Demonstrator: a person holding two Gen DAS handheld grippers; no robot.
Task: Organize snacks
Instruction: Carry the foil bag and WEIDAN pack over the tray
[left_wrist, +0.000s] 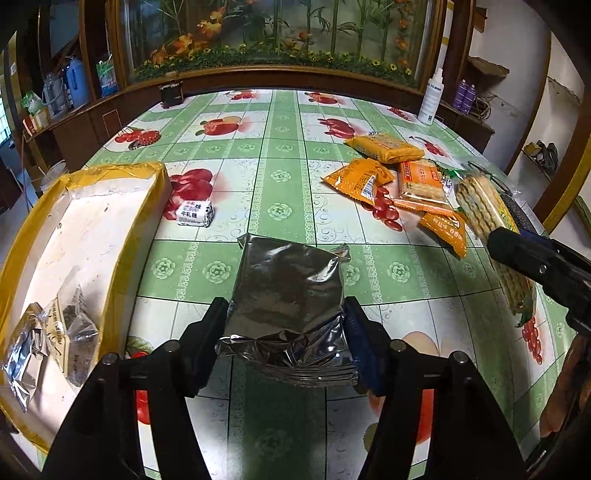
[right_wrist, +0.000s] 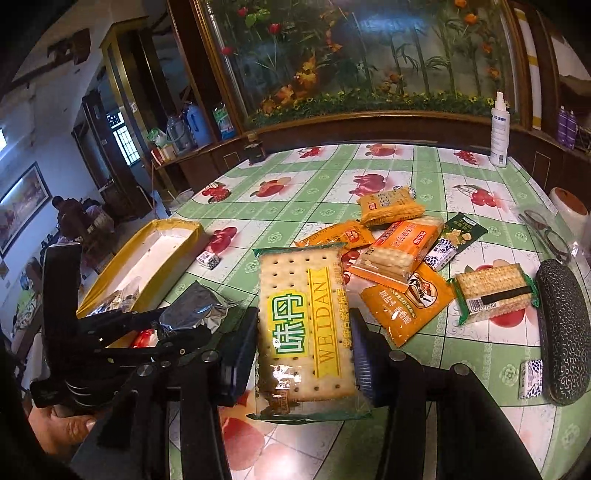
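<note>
On the counter (left_wrist: 284, 155) with the green fruit-print cloth, snacks lie scattered at right and a yellow-rimmed white tray (left_wrist: 110, 206) sits at left. Left claw (left_wrist: 286, 332) is clamped on a silver foil pack (left_wrist: 288, 288), pads pressing both sides, pack lifted off the cloth just beside the tray. Right claw (right_wrist: 303, 343) grips a Weidan cracker pack (right_wrist: 303, 325) by its long edges, label facing the camera, also held above the cloth.

Left wrist view only: inside of the tray, with a few silver and clear packets (left_wrist: 55, 332) at its near end; the cracker pack edge-on, showing stacked crackers. A small black-and-white candy (left_wrist: 194, 213) lies just beside the tray's far corner.

Right wrist view only: the cracker pack's front print; a second clear cracker pack (right_wrist: 493, 291) with barcode at right; a dark textured case (right_wrist: 563, 328) beside it, a small black-and-white candy (right_wrist: 532, 378) touching or nearly touching the case; a dark green packet (right_wrist: 463, 230) behind the orange packs (right_wrist: 399, 254); scissors in plastic (right_wrist: 546, 232) at far right. Person's hand (right_wrist: 62, 424) on the left claw's handle shows at lower left.

Both views: white spray bottle (right_wrist: 499, 129) at the far counter edge, orange packs piled mid-right.
</note>
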